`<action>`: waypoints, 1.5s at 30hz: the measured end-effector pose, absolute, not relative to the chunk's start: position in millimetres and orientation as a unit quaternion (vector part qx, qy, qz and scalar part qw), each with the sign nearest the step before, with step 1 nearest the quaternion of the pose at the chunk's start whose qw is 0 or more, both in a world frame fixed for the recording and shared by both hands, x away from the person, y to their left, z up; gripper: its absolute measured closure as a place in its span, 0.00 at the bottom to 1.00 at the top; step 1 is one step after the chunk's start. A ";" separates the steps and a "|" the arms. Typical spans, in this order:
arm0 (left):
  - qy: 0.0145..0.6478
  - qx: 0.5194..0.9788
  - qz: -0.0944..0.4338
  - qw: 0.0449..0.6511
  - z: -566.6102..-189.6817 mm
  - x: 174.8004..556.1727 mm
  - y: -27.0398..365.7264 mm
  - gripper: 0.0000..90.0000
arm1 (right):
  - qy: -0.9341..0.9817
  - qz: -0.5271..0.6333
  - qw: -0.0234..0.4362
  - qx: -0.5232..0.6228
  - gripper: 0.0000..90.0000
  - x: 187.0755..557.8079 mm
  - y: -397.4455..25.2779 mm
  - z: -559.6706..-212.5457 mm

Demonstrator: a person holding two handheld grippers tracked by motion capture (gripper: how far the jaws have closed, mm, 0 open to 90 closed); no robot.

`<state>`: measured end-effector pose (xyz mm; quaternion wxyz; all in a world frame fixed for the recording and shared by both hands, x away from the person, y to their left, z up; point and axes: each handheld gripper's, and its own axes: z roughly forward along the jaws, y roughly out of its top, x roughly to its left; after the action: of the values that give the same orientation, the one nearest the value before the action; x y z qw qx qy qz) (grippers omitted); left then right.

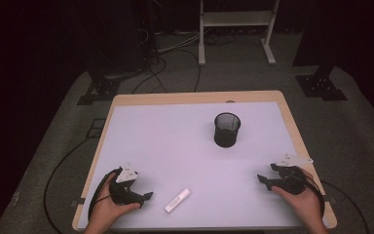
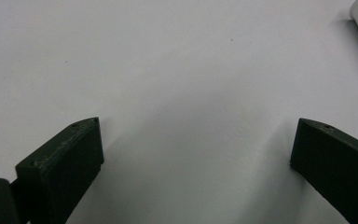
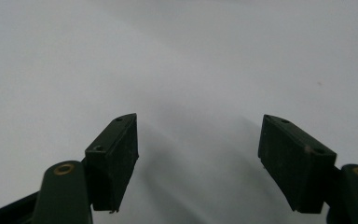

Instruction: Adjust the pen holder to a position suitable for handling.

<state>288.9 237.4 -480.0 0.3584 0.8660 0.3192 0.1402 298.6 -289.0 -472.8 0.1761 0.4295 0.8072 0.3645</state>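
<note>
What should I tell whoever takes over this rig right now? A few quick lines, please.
Left gripper: open, holding nothing, low over the white mat at the near left corner.
Right gripper: open, holding nothing, at the near right.
White tube: lying flat on the mat just right of the left gripper, untouched; its end shows at the top right corner of the left gripper view.
Black mesh cup: upright toward the far right of the mat, nothing visible inside it.
Done: nothing gripped yet.
Left: probably grasp the tube with the left gripper; the cup looks like the likely place for it.
</note>
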 end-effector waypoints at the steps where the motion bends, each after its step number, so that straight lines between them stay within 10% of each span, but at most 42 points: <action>1: 0.319 0.866 0.140 0.358 -479.9 288.9 237.5 0.02 | 0.806 0.366 0.175 0.431 0.32 299.7 -289.3 -471.5; 45: 0.318 0.867 0.138 0.357 -479.9 289.1 238.4 0.02 | 0.803 0.396 0.167 0.413 0.37 333.1 -273.2 -427.4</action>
<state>289.1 238.4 -479.9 0.3574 0.8673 0.3179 0.1380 333.1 -273.2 -427.4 0.1669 0.4127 0.8033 0.3957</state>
